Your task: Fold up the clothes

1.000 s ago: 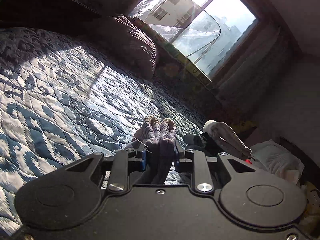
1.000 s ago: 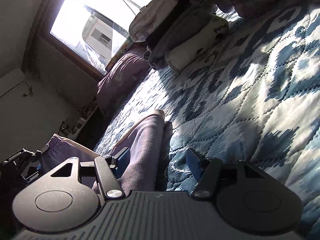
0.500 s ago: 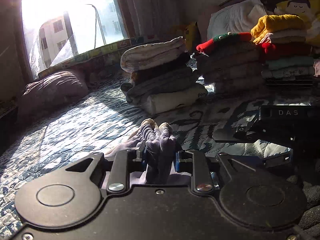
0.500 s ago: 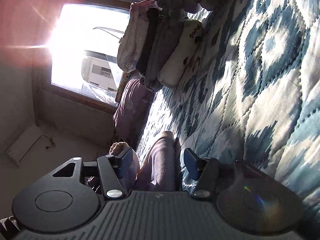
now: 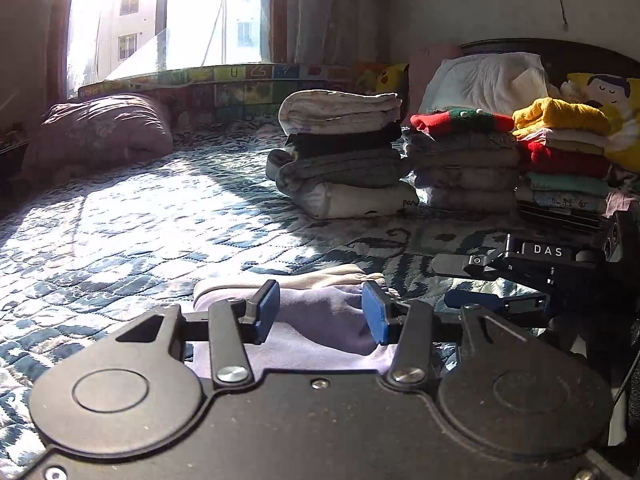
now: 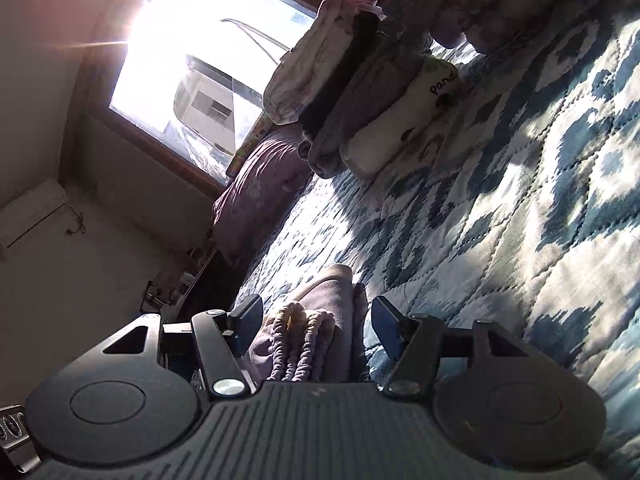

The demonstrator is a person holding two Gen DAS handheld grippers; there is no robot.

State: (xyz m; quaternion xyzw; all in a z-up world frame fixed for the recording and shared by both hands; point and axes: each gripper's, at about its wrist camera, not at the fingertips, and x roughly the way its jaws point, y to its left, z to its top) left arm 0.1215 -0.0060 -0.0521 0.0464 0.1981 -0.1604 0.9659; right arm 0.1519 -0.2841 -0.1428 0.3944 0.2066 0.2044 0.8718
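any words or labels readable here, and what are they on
"DAS": white letters on the right gripper body.
"pand": cut off, on the white folded garment at the bottom of the nearest stack.
Play mat along the window: letter tiles, too blurred to read.

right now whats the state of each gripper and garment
left gripper: open, straddling the garment
right gripper: open, straddling its gathered waistband
lavender garment: folded, lying on the quilt, released
three clothes stacks: folded, upright
maroon pillow: lying by the window
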